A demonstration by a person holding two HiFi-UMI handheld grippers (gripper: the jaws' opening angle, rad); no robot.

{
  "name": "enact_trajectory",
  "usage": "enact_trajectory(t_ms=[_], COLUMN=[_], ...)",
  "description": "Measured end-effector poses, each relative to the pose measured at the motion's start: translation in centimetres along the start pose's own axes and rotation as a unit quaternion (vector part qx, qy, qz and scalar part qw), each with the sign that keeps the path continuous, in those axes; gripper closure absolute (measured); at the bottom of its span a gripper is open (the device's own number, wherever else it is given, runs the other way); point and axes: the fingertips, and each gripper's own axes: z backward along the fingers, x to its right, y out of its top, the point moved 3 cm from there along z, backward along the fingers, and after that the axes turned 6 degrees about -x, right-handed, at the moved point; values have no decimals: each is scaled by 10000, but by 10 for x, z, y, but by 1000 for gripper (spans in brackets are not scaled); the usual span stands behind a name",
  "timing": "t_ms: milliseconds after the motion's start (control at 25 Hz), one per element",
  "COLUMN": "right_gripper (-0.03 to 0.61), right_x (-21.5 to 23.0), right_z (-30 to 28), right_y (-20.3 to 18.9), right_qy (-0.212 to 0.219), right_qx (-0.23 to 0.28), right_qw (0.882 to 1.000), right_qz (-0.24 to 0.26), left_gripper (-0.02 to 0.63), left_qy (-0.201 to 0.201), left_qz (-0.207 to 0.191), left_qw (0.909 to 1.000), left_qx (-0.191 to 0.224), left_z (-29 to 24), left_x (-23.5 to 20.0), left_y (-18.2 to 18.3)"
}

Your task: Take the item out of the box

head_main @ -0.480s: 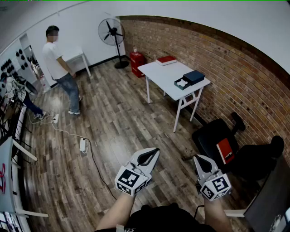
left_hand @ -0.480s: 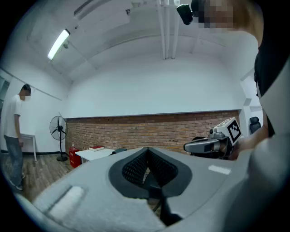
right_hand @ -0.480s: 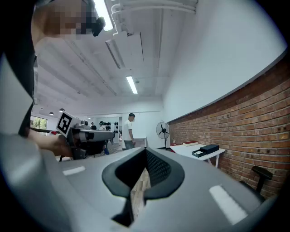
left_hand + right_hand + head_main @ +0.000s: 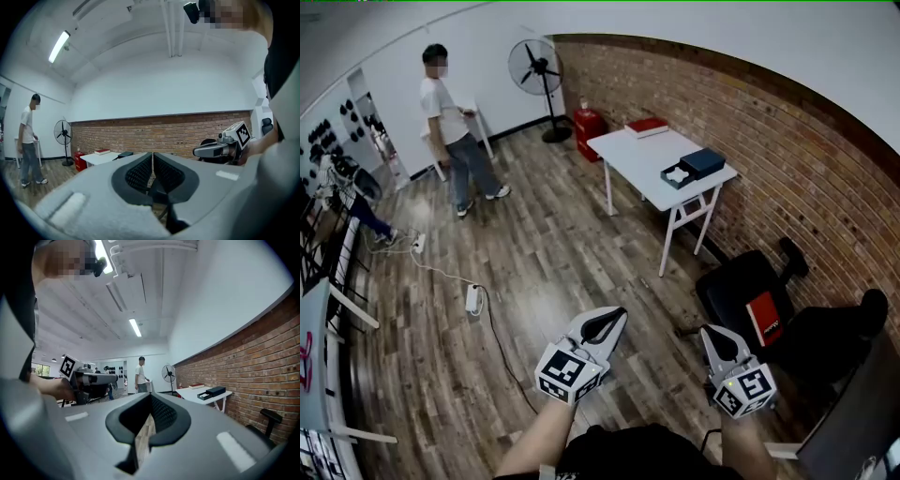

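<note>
Box (image 4: 678, 174) x1 on 1 table (image 4: 633, 155), left claw (image 4: 620, 313) & right claw (image 4: 707, 331) both closed, empty

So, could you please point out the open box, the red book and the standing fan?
open box (image 4: 683, 182): head view, front wall.
red book (image 4: 647, 126): head view, cover's middle.
standing fan (image 4: 533, 67): head view, blade hub.

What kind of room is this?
Probably an office or lab-style workroom: a brick wall, a white table, a black office chair and a standing fan on a wood floor.
</note>
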Motion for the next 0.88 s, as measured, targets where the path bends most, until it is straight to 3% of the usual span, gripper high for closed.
enact_trajectory(t_ms=[560, 880], right_gripper=[578, 578], right_x=[43, 70], right_z=[63, 53], right_y=[-16, -20], right_qy=[494, 550], right_qx=[-30, -135], right_qw=[9983, 9970], right_qz=[-321, -532], left_gripper=[598, 598], left_qy=[86, 37], left_qz=[183, 247], left_qw=[9997, 9995], left_qx=[-139, -179], left_z=[-37, -64], left_x=[66, 62], left_y=[-6, -5])
